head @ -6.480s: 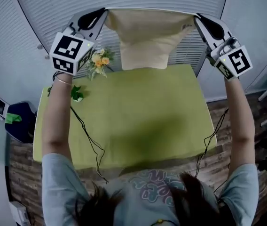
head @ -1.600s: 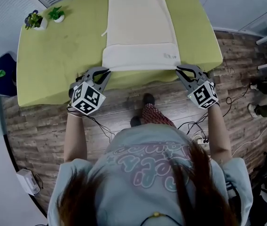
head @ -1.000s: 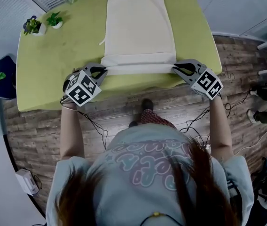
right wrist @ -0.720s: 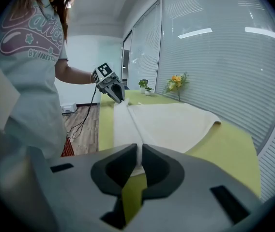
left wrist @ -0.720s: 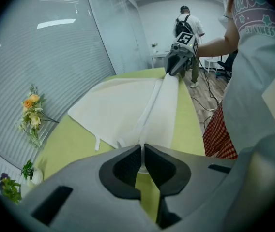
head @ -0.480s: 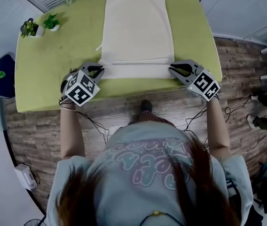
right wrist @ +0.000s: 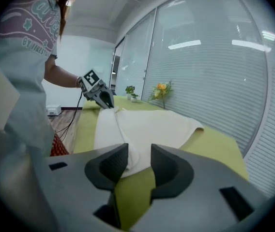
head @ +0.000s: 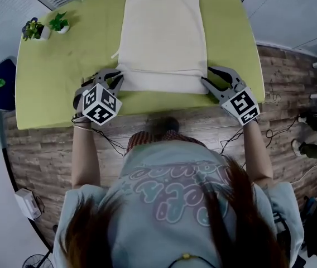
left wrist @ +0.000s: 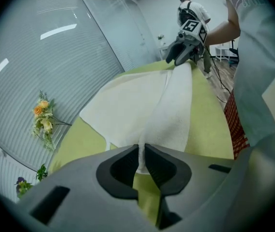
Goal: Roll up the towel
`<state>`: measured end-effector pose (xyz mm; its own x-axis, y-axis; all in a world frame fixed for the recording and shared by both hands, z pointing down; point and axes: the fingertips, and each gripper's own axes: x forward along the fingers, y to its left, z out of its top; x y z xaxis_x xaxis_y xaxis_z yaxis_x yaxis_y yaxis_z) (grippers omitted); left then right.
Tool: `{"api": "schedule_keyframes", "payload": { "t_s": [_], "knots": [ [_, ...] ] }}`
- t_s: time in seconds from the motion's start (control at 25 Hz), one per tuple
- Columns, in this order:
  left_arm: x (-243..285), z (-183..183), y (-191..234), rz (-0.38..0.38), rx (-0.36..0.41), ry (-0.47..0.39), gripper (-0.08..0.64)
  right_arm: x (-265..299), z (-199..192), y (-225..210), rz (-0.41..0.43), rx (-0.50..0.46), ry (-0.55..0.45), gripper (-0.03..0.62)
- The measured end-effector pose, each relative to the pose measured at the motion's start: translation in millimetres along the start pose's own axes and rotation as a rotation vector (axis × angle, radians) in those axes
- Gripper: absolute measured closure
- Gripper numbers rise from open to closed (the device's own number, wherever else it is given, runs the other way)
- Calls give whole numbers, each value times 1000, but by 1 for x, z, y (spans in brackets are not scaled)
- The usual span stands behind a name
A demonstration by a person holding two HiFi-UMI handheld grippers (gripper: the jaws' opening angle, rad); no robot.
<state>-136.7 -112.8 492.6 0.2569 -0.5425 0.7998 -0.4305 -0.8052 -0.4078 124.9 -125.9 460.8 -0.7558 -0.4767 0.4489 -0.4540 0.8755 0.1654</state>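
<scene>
— Slid near hem of towel [head: 161, 32] farther onto desk [head: 58, 77]; been opening right gripper [head: 206, 76] just now, corner loose between parted jaws.
— Pinching near-left corner in left gripper [head: 115, 77]. Barely begun: one near flap turned, flat far length yet to roll.

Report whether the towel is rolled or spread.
Mostly spread: the cream cloth towel lies flat on the green table, only its near edge folded over.
</scene>
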Motion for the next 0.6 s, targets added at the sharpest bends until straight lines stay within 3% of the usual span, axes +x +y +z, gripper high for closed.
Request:
{"api": "schedule_keyframes", "payload": {
  "t_s": [0.08,0.16,0.28,0.4,0.52,0.6],
  "knots": [
    [1,-1,0,-3,-3,5,535,-8,22,6,-14,-59,-86,443],
    [1,-2,-1,-27,-27,1,535,-8,38,31,65,-158,-112,442],
    [1,-2,0,-64,-54,-20,535,10,28,72,194,-237,-26,380],
    [1,1,-1,-115,-71,-65,534,23,2,77,187,-318,97,380],
    [-4,-2,1,-178,-113,-131,534,27,-6,71,168,-289,130,431],
    [-14,-3,9,-210,-191,-194,521,27,-6,69,168,-262,131,442]
  ]
}}
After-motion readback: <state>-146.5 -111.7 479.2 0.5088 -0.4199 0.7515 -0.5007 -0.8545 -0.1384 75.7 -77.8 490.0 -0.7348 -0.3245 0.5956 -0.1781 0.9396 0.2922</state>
